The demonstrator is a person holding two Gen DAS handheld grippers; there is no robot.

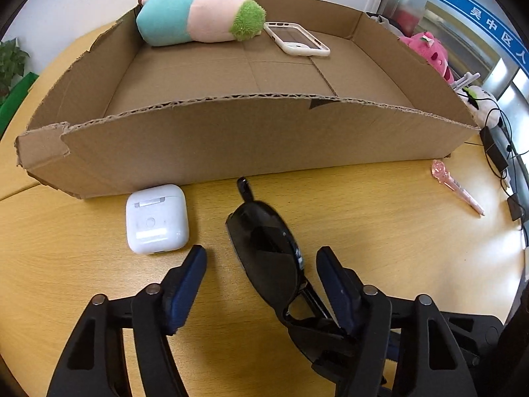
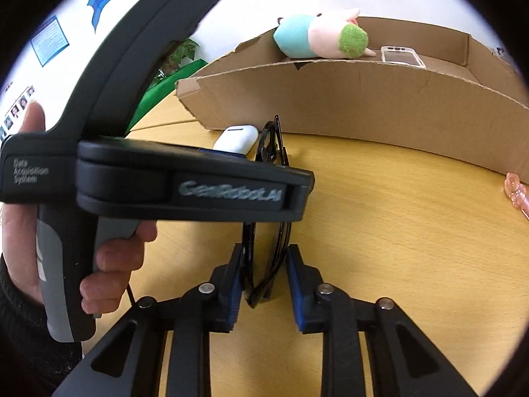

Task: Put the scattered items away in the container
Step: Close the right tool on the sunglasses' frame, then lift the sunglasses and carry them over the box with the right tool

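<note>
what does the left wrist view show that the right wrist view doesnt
Only the left wrist view shows the open left gripper from behind, its fingers either side of the sunglasses, plus a pink strawberry plush beyond the cardboard box.

Only the right wrist view shows the right gripper around one end of the sunglasses, the left hand, and wall posters.

Both show the box, pig plush, phone case, white earbud case and pink pen.

Box (image 1: 231,139): open, low-walled cardboard, on the table. Inside at the far wall lie a plush (image 1: 198,16) and a phone case (image 1: 297,39). Outside, before the near wall: white earbud case (image 1: 155,218), folded black sunglasses (image 1: 264,244) standing on edge, pink pen (image 1: 456,187) apart.
</note>
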